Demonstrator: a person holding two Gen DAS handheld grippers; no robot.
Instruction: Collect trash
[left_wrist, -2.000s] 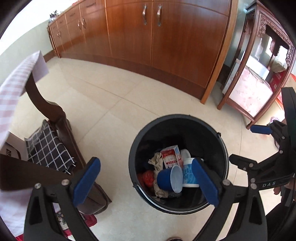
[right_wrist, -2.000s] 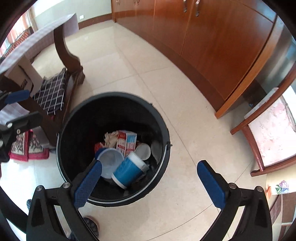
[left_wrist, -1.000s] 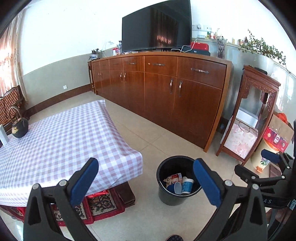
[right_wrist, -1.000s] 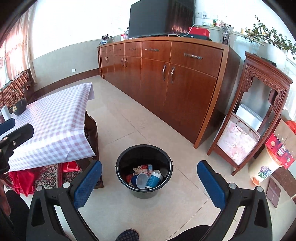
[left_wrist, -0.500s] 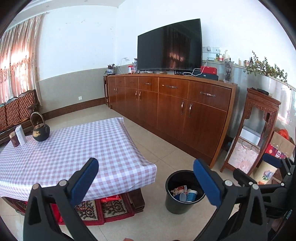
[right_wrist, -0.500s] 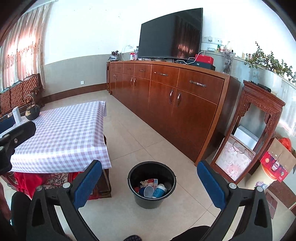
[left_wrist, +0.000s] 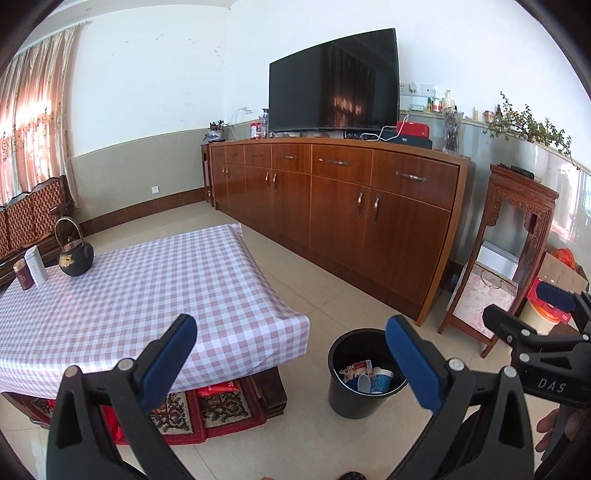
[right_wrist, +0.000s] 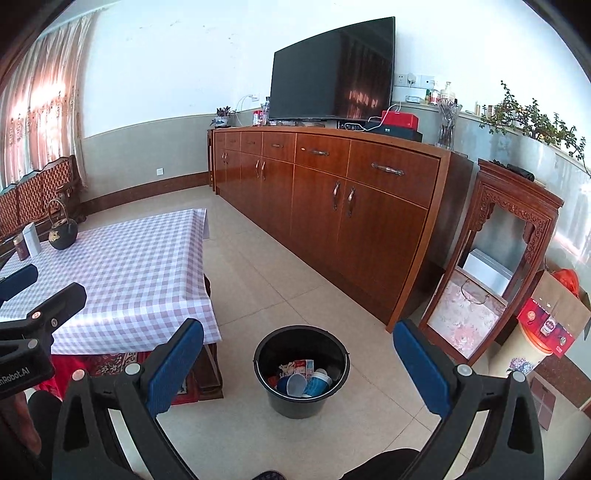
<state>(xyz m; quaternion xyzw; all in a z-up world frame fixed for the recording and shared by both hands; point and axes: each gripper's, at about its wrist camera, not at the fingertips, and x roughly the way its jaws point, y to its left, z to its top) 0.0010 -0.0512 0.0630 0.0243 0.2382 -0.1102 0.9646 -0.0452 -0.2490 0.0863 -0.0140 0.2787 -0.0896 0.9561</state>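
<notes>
Two hand-held grippers hang above a tiled living-room floor, each with its blue-padded fingers spread wide and gripping nothing: the left gripper and the right gripper. Each also shows at the edge of the other's view, the right gripper at the far right of the left wrist view, the left gripper at the far left of the right wrist view.

Between and beyond the fingers stands one black bucket on the floor, just beside the corner of the low table but apart from it. The trash lies inside: two blue cups, one red-and-white carton and some crumpled paper can be counted; anything beneath is hidden.

The table wears one lilac checked cloth, its near corner overhanging a red patterned rug. At its far end sit one black kettle, one white box and one dark tin.

Bare tile runs open between the table edge and the long wooden sideboard, which carries one television. One carved wooden stand is to the right of the sideboard.

Only the right wrist view shows the bucket's wire handle and the flowered pot in full; only the left shows the rug's whole front edge.
</notes>
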